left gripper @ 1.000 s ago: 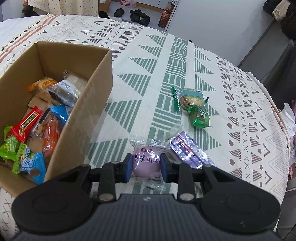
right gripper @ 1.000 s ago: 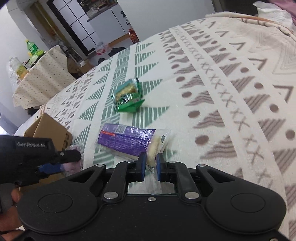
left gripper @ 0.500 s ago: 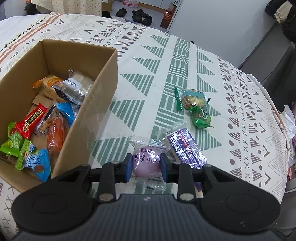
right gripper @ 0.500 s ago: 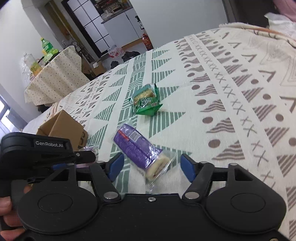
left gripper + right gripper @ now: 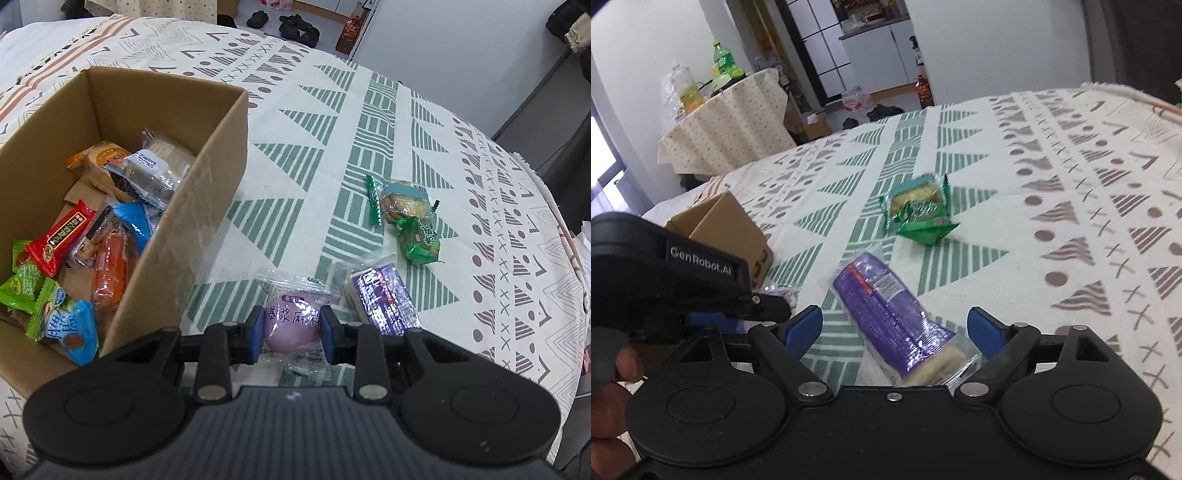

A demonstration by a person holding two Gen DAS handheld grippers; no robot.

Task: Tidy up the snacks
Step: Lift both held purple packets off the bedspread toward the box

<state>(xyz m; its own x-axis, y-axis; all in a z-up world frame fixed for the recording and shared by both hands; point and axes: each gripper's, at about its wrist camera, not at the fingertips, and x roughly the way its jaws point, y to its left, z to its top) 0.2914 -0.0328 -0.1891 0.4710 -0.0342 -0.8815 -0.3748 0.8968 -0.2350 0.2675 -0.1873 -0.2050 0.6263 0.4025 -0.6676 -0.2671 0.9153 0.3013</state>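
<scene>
The round lilac mochi in a clear crinkly wrapper (image 5: pixel 293 325), printed with Chinese characters, sits clamped between the left gripper (image 5: pixel 291 334)'s blue pads, beside the open brown cardboard box (image 5: pixel 221 173). Right view: the right gripper (image 5: pixel 895 326) is spread wide around the glossy purple cake packet (image 5: pixel 890 314); "GenRobot.AI" marks the left gripper.

A pink round mochi in clear wrap (image 5: pixel 292 325) sits pinched beside the open cardboard box (image 5: pixel 207 206) of mixed snacks. The purple-wrapped roll (image 5: pixel 894 314) lies flat nearby; further off, a cracker pack (image 5: pixel 402 201) touches a green candy (image 5: pixel 419 240).
</scene>
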